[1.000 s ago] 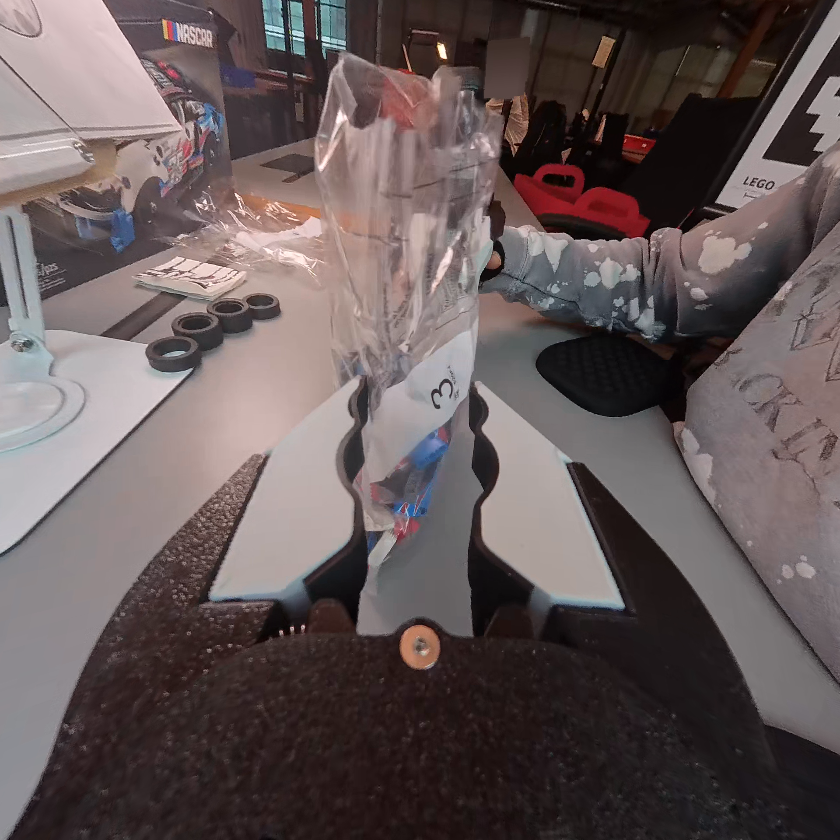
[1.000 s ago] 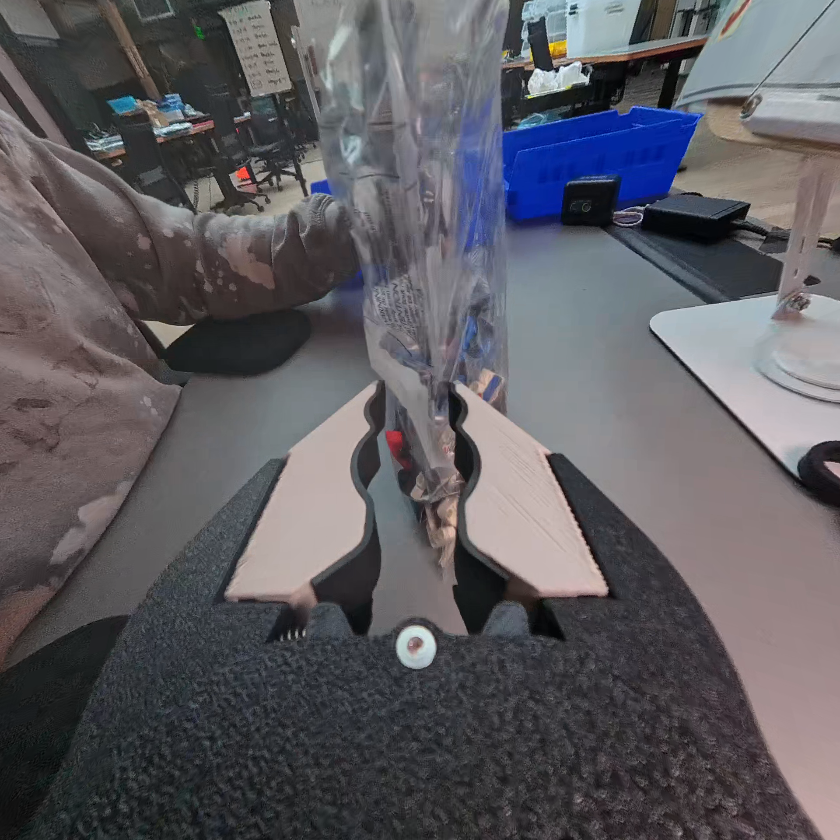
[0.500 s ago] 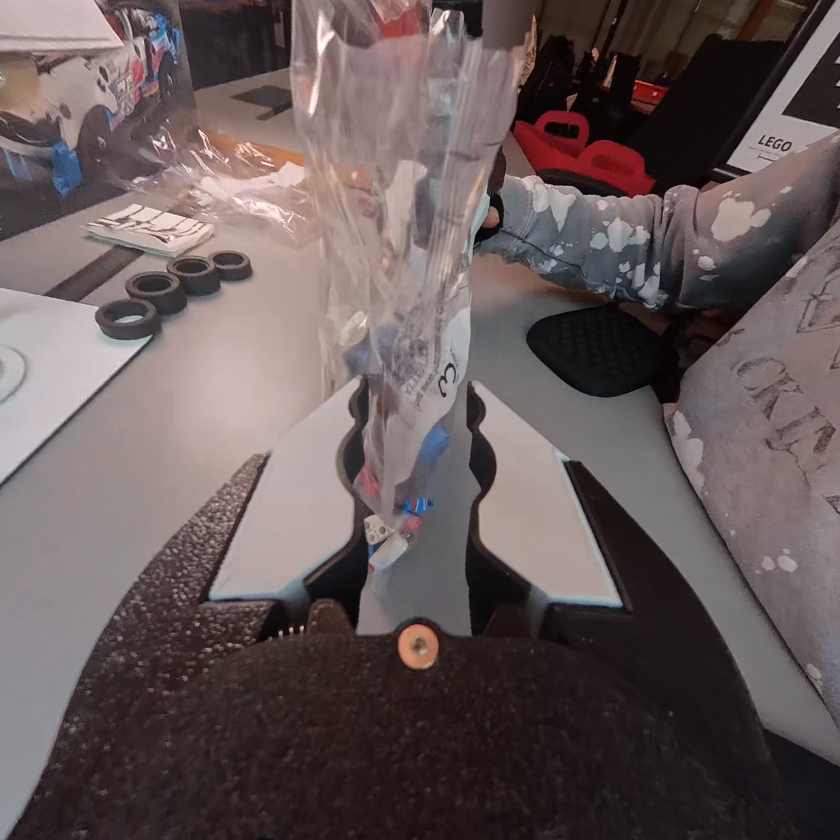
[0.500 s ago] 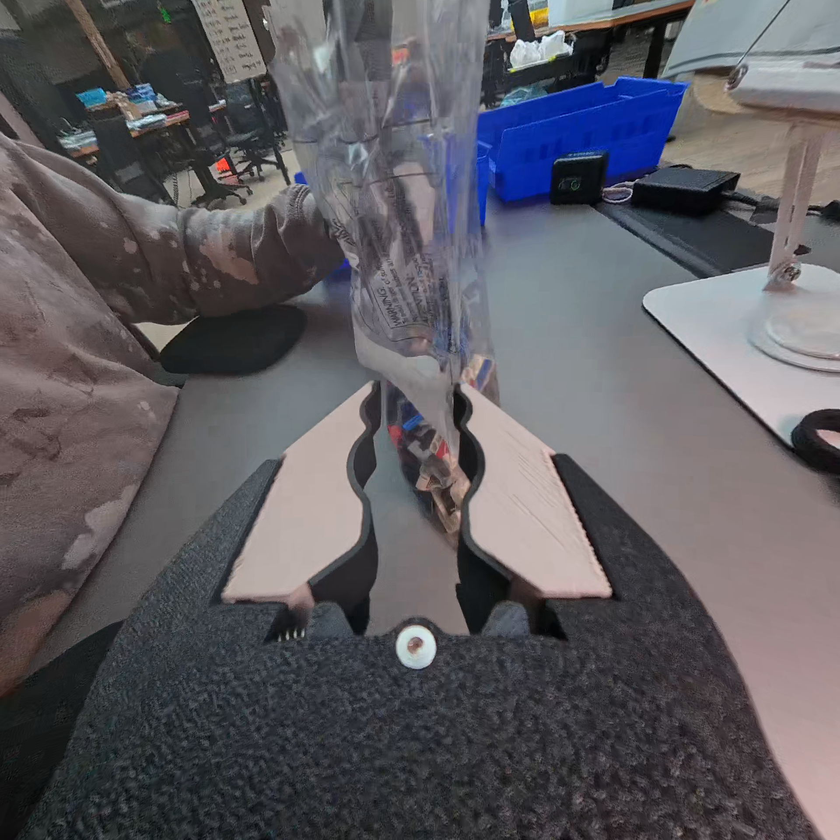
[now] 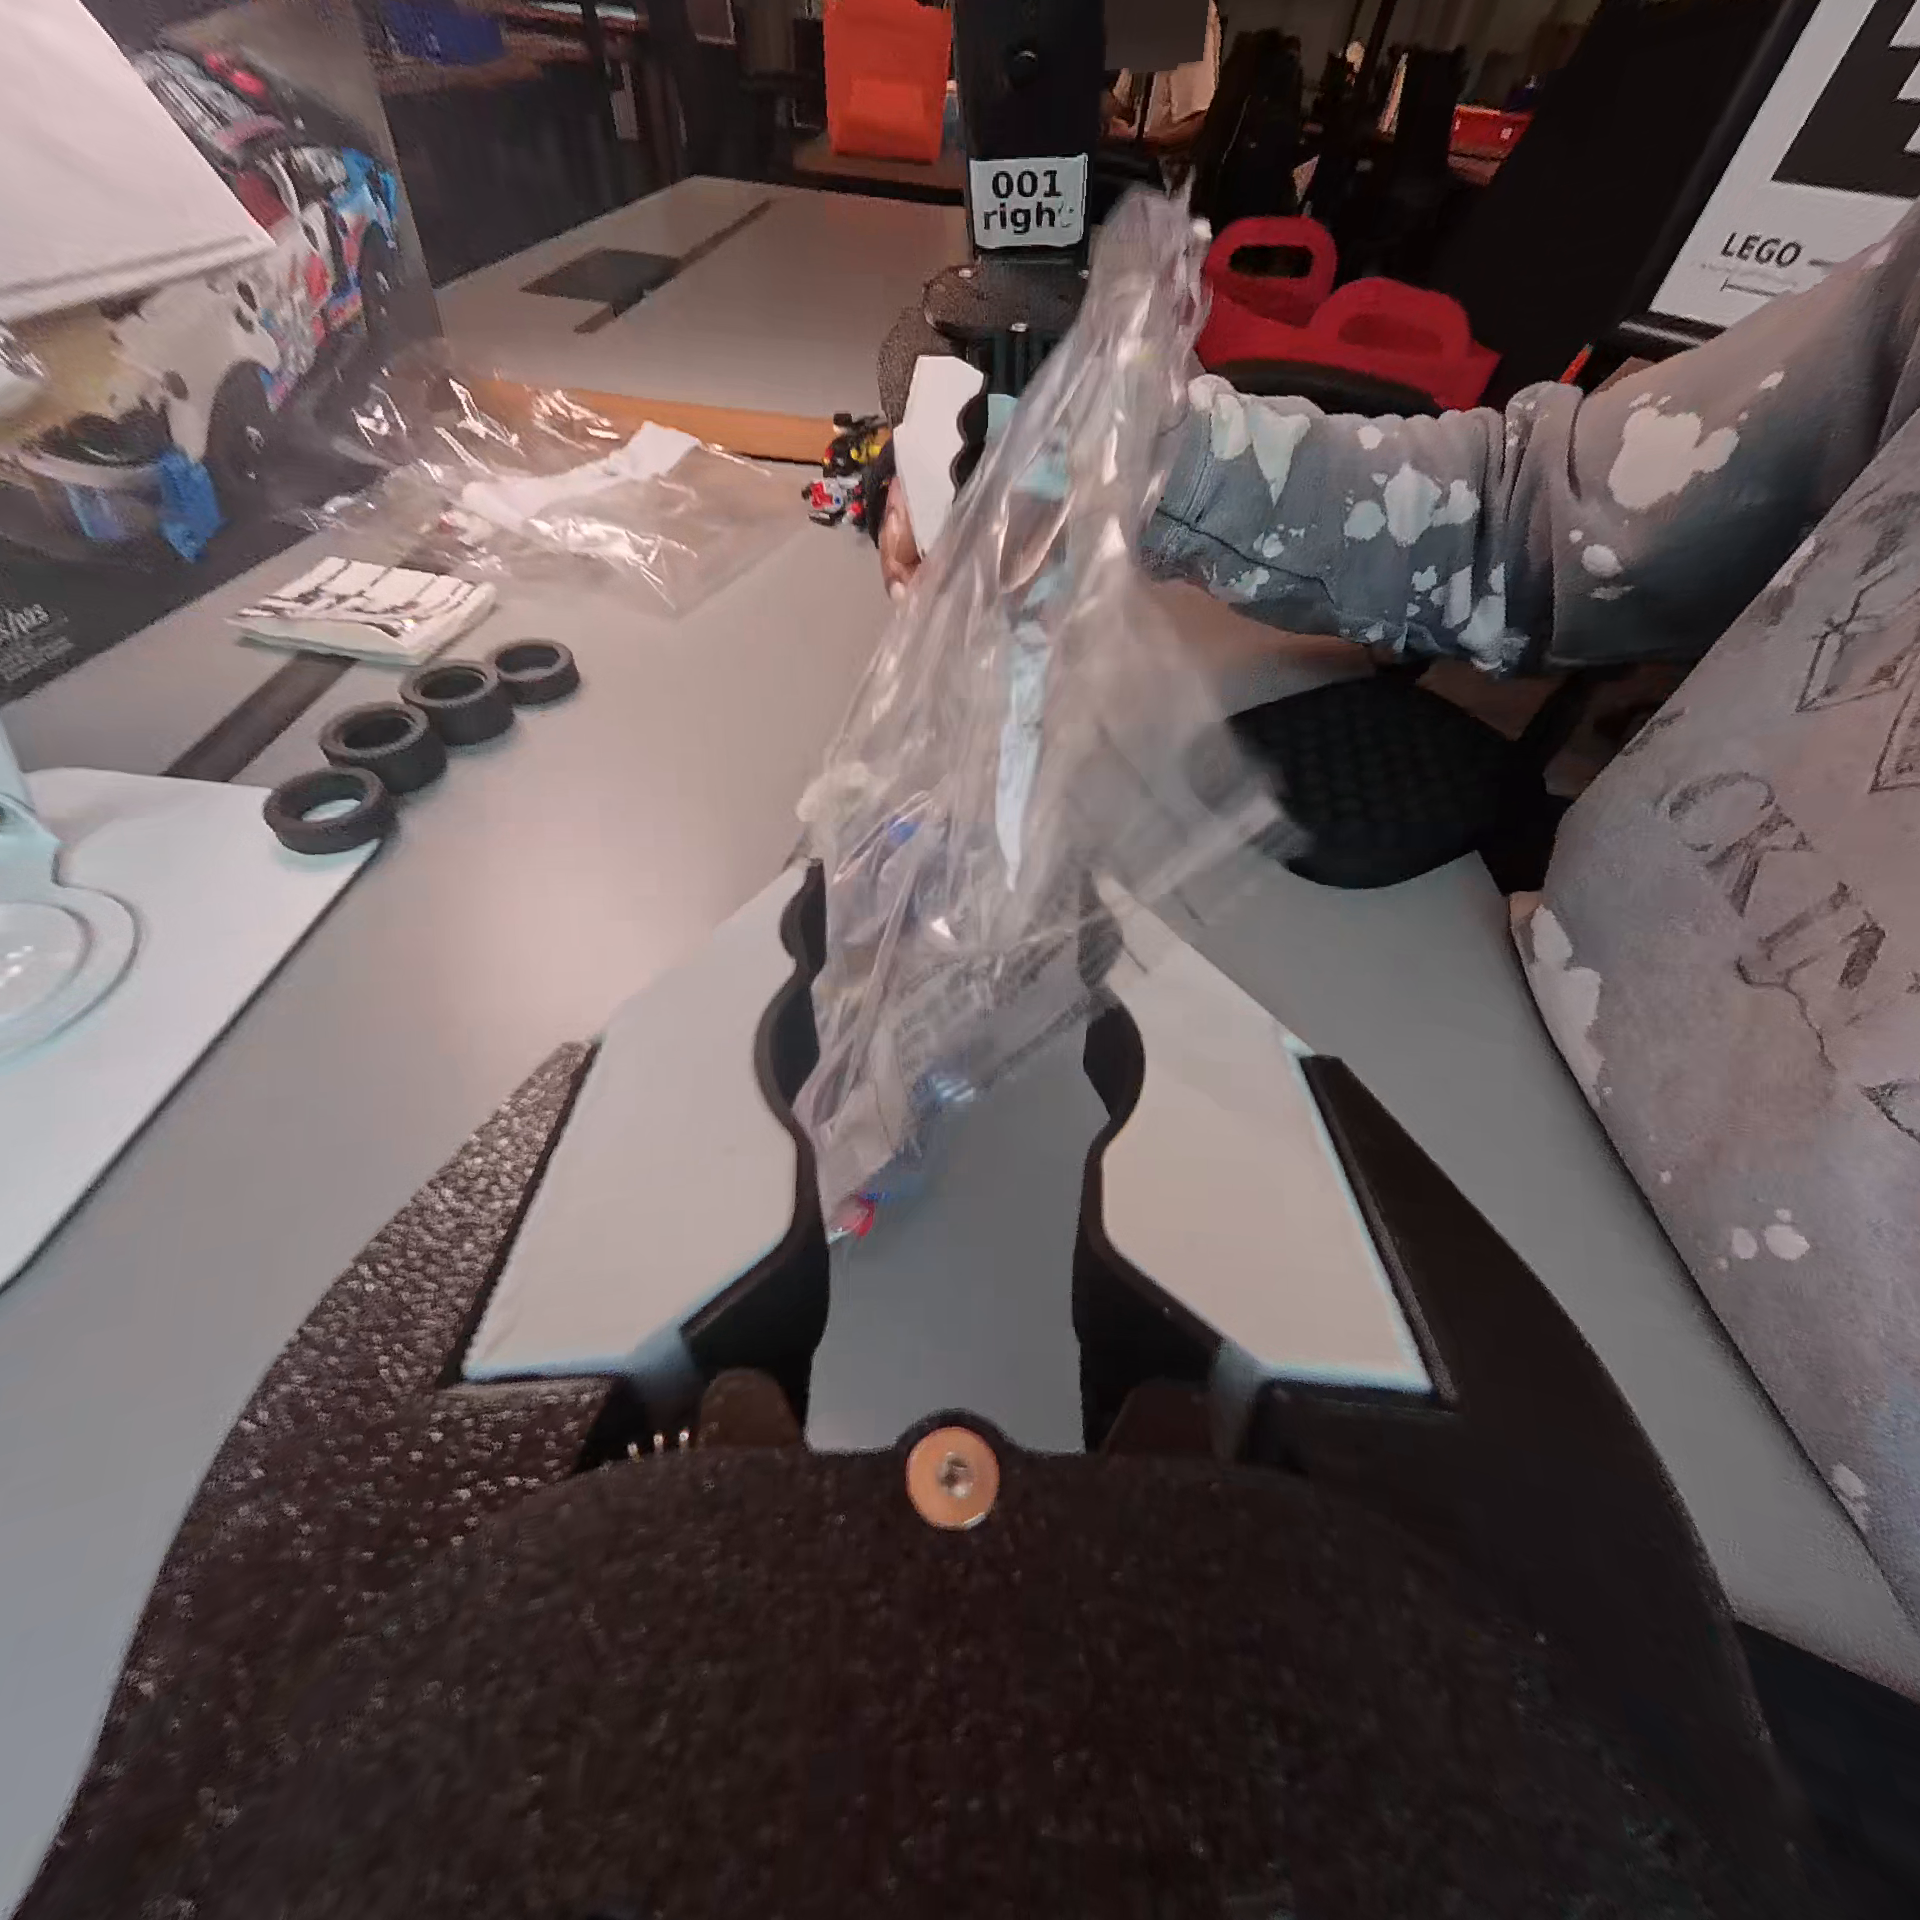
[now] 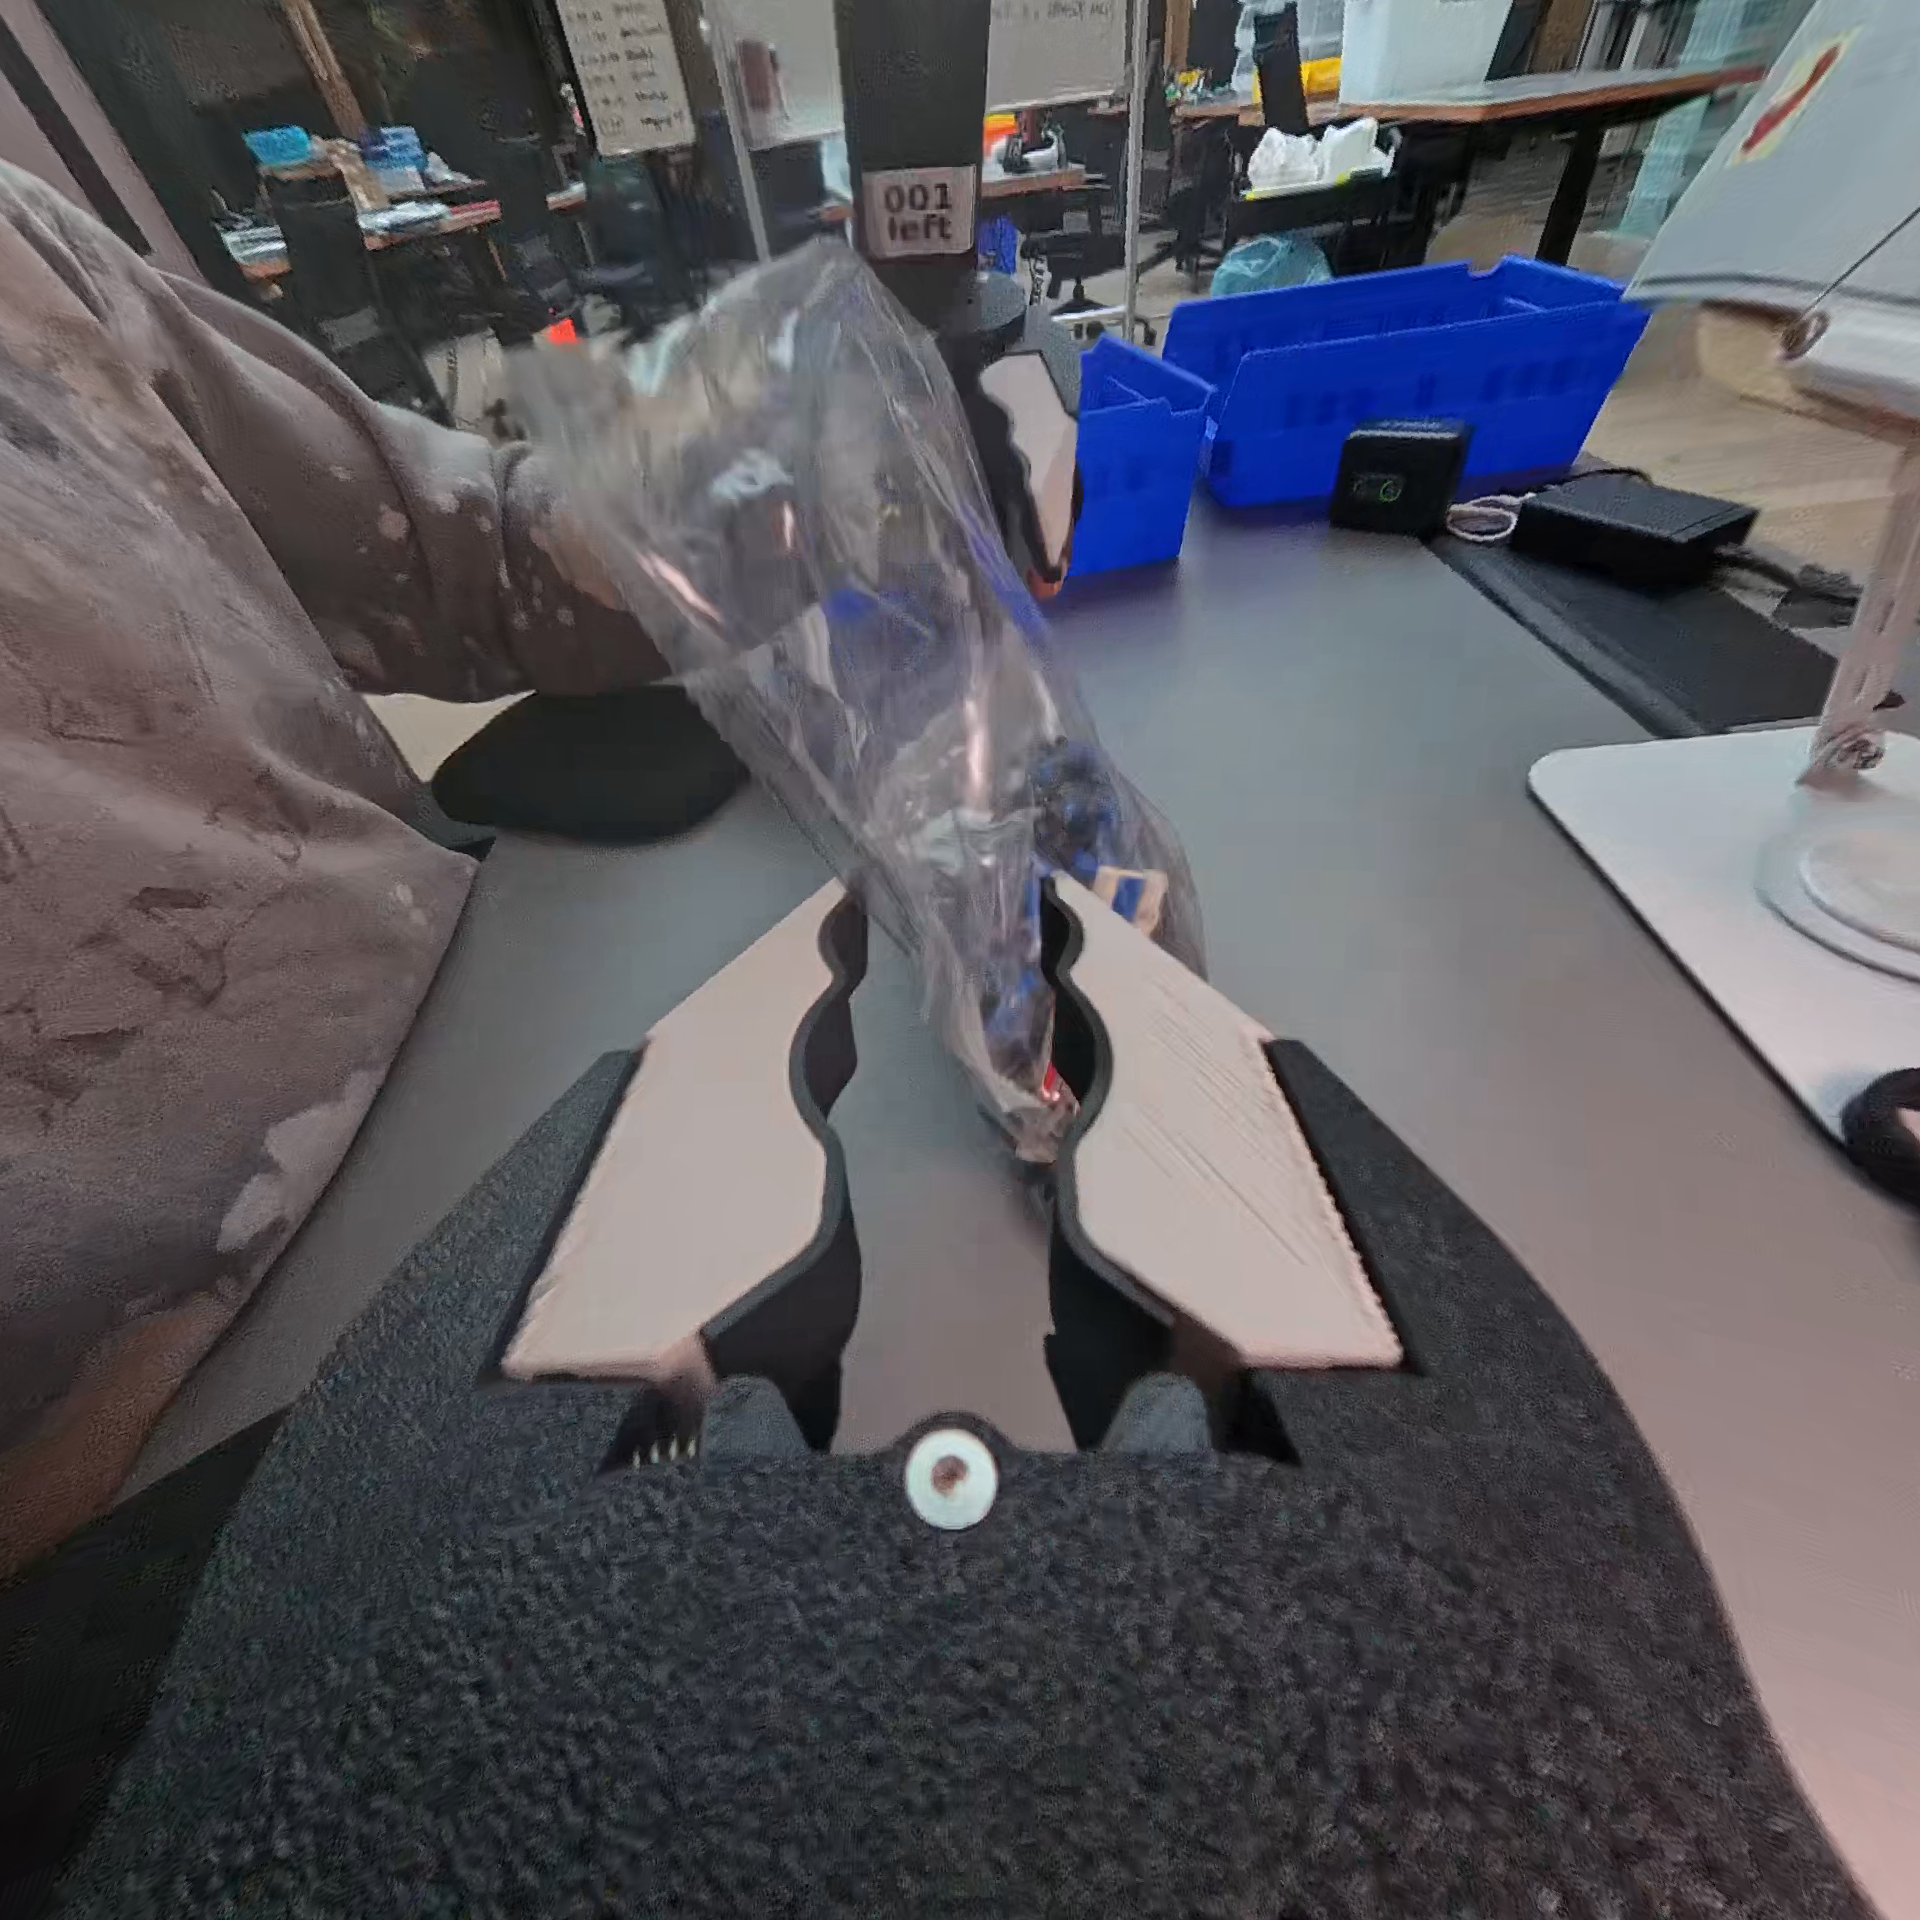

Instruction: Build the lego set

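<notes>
Clear plastic bag (image 5: 997,790) of loose bricks hangs tilted and motion-blurred over the grey table (image 5: 582,935), its lower corner dipping between the left gripper (image 5: 951,935) fingers. Jaws stand apart there; whether they touch the film, cannot tell. Right gripper (image 6: 951,935) likewise apart, bag (image 6: 862,644) leaning on its right finger (image 6: 1174,1122). Left of the bag: bare tabletop, then four black tyres (image 5: 416,727) in a row. Beyond the bag: a sleeved forearm (image 5: 1455,520), level. Workshop behind.

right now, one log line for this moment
bag: tilted, blurred | left gripper: jaws around bag, grip unclear | right gripper: same
</notes>
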{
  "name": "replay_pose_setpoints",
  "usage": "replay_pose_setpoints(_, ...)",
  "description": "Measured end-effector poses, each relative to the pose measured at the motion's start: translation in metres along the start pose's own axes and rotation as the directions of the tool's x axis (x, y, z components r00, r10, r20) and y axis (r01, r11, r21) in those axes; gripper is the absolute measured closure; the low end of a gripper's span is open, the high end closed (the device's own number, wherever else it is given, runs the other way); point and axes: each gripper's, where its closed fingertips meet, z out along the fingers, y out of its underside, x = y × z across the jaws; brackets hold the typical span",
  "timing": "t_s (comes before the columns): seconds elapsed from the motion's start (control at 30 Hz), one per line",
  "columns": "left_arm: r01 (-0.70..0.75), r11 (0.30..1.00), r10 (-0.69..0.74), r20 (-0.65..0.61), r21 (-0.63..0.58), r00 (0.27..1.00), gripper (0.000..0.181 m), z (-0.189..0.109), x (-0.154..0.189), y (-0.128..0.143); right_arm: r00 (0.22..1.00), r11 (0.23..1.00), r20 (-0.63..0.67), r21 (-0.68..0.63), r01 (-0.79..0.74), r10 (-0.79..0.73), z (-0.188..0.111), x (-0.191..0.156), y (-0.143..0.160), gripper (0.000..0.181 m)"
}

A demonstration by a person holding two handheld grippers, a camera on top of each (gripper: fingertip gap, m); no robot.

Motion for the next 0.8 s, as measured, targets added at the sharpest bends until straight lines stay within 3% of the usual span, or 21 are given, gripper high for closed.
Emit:
replay_pose_setpoints(0.1,-0.054,0.998,0.055,0.026,-0.038,0.998,0.131,0.016,0.008,0.021,0.998,0.996,-0.039,-0.085,0.040,-0.044,0.017,-0.003,0.034,0.136)
replay_pose_setpoints(0.2,-0.164,0.983,0.169,0.063,-0.084,0.984,0.138,0.028,0.014,0.031,0.977,0.975,-0.111,-0.151,0.166,-0.184,0.029,-0.007,0.044,0.136)
replay_pose_setpoints(0.37,-0.324,0.936,0.335,0.067,-0.137,0.940,0.163,0.032,0.033,0.044,0.871,0.901,-0.244,-0.199,0.386,-0.427,0.038,-0.024,0.048,0.150)
replay_pose_setpoints(0.47,-0.315,0.936,0.321,0.014,-0.156,0.947,0.179,0.033,0.052,0.060,0.869,0.899,-0.247,-0.217,0.380,-0.428,0.040,-0.041,0.060,0.180)
replay_pose_setpoints(0.57,-0.043,0.989,0.032,-0.077,-0.144,0.997,0.180,0.029,0.065,0.071,0.969,0.979,-0.184,-0.152,0.135,-0.162,0.043,-0.054,0.072,0.181)
replay_pose_setpoints(0.63,0.254,0.948,-0.284,-0.149,-0.190,0.947,0.181,0.031,0.072,0.078,0.992,0.985,-0.103,-0.155,-0.082,0.067,0.045,-0.061,0.081,0.181)
replay_pose_setpoints(0.7,0.567,0.784,-0.615,-0.191,-0.252,0.765,0.181,0.033,0.078,0.078,0.947,0.931,-0.005,-0.178,-0.318,0.322,0.045,-0.068,0.085,0.181)
replay_pose_setpoints(0.73,0.676,0.692,-0.721,-0.199,-0.254,0.663,0.181,0.035,0.075,0.077,0.886,0.874,-0.002,-0.160,-0.459,0.464,0.043,-0.062,0.084,0.181)
replay_pose_setpoints(0.8,0.787,0.564,-0.825,-0.205,-0.250,0.526,0.181,0.037,0.067,0.077,0.702,0.701,0.050,-0.136,-0.700,0.710,0.043,-0.055,0.084,0.181)
